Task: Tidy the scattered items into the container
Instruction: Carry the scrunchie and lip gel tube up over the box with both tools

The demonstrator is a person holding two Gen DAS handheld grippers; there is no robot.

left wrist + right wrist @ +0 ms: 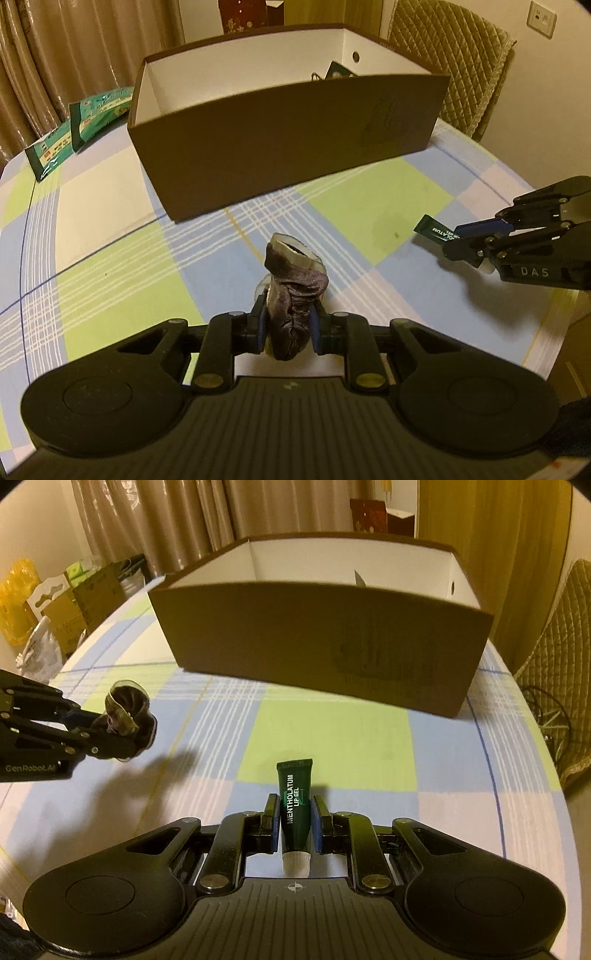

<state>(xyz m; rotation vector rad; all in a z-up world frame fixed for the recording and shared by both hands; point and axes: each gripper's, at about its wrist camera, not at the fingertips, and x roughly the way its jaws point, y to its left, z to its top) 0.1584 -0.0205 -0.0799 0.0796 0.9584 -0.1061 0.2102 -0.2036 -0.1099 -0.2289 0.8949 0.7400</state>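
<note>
while nearly bare, box (288, 147) with packet (338, 71)

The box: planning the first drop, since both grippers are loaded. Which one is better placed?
Hard to call: the left gripper with the scrunchie and the right gripper with the lip gel both face the box.

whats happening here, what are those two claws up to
A person is tidying a table with two handheld claws. The left claw is shut on a purple scrunchie, the right claw on a green lip gel tube. Both are held above the checked tablecloth, short of the open brown box. Green packets lie left of the box.
</note>
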